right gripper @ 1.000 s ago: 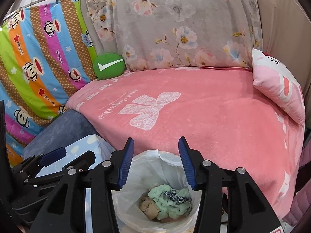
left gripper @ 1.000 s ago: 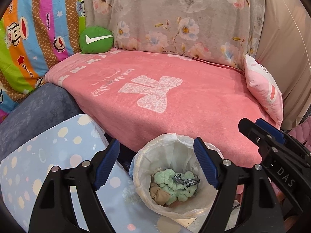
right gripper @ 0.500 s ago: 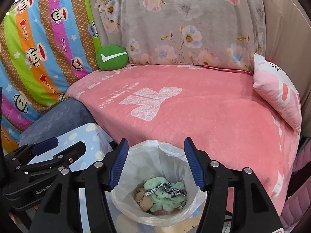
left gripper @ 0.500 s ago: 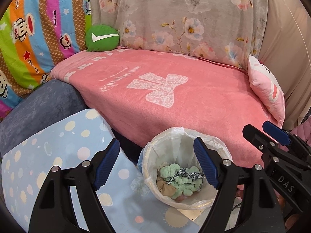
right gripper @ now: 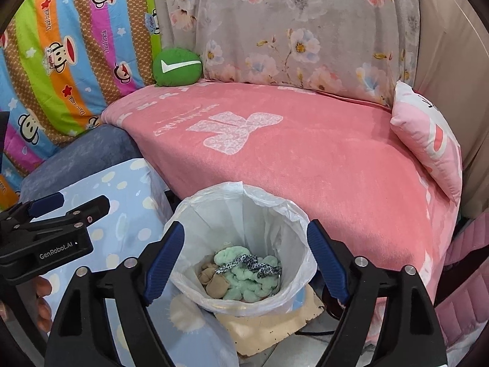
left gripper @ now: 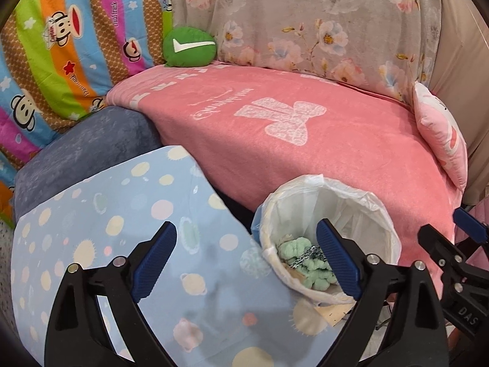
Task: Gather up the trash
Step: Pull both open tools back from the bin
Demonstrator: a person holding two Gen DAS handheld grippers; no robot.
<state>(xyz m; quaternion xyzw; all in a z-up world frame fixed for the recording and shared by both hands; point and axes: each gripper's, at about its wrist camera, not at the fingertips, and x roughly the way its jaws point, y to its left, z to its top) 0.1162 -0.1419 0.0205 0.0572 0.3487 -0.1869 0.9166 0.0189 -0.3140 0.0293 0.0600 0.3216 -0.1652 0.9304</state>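
Right wrist view looks straight down into a small round bin lined with a white plastic bag, which stands on the floor against the front edge of the sofa's pink blanket with a white bow print, handy to both hands and with its mouth held wide by the liner folded over the rim. Inside lie three pieces of collected trash: one fluffy mint-green yarn bundle, one black-and-white leopard-print strip draped across it, and one crumpled tan cloth wad at its left. The right gripper hangs above the bin with its two blue-padded fingers spread wide and nothing between them, which fits a drop already made. The left gripper is likewise released and empty, its fingers straddling the bin's near rim and a pale blue cloth with pastel dots that covers something beside the bin. On the sofa sit one round green cushion with a white tick at the back and one pink printed pillow at the right end; I see no loose trash on the blanket, so the collecting looks close to finished, or the next piece lies out of view.
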